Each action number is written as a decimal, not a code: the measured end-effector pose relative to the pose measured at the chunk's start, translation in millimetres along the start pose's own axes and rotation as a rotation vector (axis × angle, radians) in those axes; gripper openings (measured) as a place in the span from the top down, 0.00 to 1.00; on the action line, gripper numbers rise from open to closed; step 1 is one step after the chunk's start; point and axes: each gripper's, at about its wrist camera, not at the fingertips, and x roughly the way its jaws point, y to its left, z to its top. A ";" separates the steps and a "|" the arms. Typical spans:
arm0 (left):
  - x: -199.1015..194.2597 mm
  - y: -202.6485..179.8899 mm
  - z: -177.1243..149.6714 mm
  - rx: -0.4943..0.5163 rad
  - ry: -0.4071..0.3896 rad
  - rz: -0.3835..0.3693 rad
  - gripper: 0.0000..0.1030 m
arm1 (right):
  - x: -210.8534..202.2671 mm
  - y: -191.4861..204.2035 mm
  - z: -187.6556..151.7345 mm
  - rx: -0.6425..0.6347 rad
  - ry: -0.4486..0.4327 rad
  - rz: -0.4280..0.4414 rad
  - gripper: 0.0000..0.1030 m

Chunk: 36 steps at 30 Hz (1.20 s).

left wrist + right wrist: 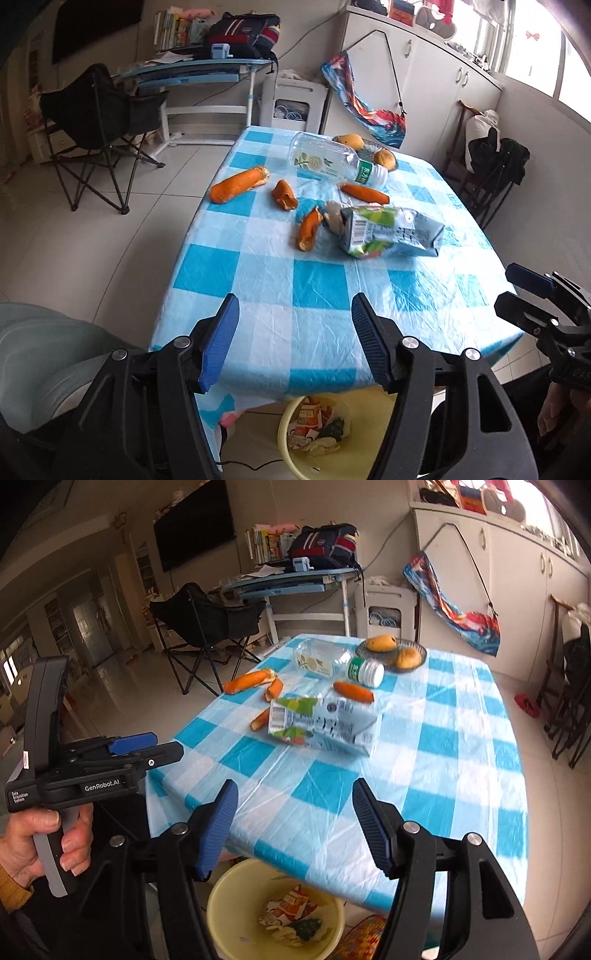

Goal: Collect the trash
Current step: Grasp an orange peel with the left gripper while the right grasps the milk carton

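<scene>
Trash half-collected: wrappers (291,915) lie in the yellow bin (229,901), while carton (391,232), bottle (332,158) and peels (236,184) wait on the worktop (295,288); both grippers' (293,343) (291,823) fingers apart, empty.

A: What trash lies on the table?
B: A crushed milk carton (391,230) on its side, mid-table. At its nine o'clock, a curled orange peel (308,229); two more peel pieces (284,195) and (239,184) at ten o'clock.
A: Farther back?
B: A clear plastic bottle (334,159) on its side at twelve o'clock, another peel (365,193) between it and the carton.
A: The bin?
B: A yellow bin (236,912) stands at six o'clock, below the table edge, holding crumpled wrappers (293,917).
</scene>
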 end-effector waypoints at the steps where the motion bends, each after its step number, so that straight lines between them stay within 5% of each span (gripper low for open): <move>1: 6.0 0.7 6.2 -0.003 0.001 0.003 0.41 | 6.1 -1.1 7.1 -0.022 -0.002 -0.005 0.39; 11: 82.1 1.1 51.1 0.015 0.062 0.061 0.41 | 91.2 -28.8 45.1 -0.108 0.098 -0.024 0.38; 22: 148.4 -17.0 67.0 0.083 0.163 0.070 0.41 | 139.1 -40.0 56.9 -0.170 0.261 0.165 0.28; 25: 153.8 -18.7 65.2 0.090 0.161 0.083 0.45 | 136.3 -35.9 54.6 -0.171 0.299 0.211 0.40; 27: 153.5 -19.6 65.9 0.097 0.160 0.087 0.57 | 133.3 -32.5 50.8 -0.186 0.315 0.224 0.55; 29: 151.4 -18.4 65.6 0.090 0.162 0.072 0.81 | 132.9 -28.1 44.6 -0.193 0.342 0.217 0.71; 36: 131.5 -7.5 53.8 0.029 0.146 0.029 0.87 | 108.3 -18.3 33.2 -0.154 0.295 0.189 0.72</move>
